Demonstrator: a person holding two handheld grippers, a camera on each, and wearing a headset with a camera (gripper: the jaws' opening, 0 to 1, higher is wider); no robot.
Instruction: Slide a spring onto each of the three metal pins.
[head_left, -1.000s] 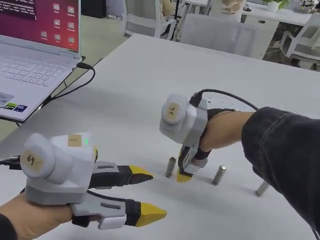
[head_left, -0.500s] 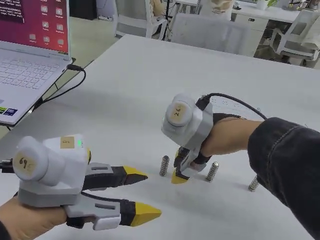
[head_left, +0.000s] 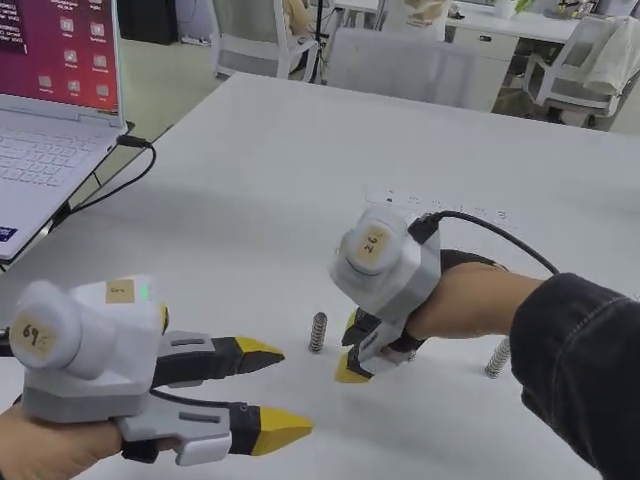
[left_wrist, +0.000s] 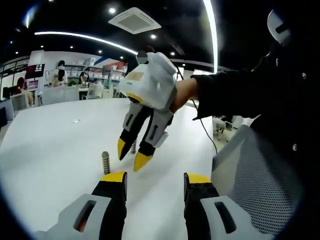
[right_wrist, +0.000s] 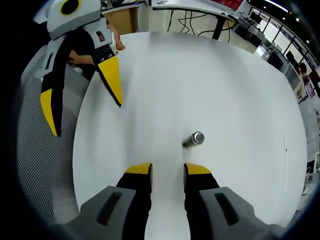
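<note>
Three upright metal pins stand on the white table (head_left: 250, 180), each with a spring on it. The left pin (head_left: 318, 332) (left_wrist: 105, 162) (right_wrist: 193, 139) stands just left of my right gripper (head_left: 352, 368) (left_wrist: 132, 155) (right_wrist: 168, 170). That gripper points down at the table, its jaws slightly open with nothing between them. It mostly hides the middle pin (left_wrist: 133, 147). The right pin (head_left: 497, 357) stands beside my right wrist. My left gripper (head_left: 280, 392) (left_wrist: 156, 177) (right_wrist: 82, 100) hovers open and holds nothing, at the near left, pointing toward the pins.
A laptop (head_left: 55, 110) sits at the table's far left with its black cable (head_left: 120, 175) trailing over the edge. The right gripper's cable (head_left: 490, 228) arcs over my sleeve. Office chairs (head_left: 410, 65) stand beyond the far edge.
My right gripper has drawn back a little toward me from between the left and middle pins, now covering the middle one. The head camera has shifted right. The left gripper holds its pose.
</note>
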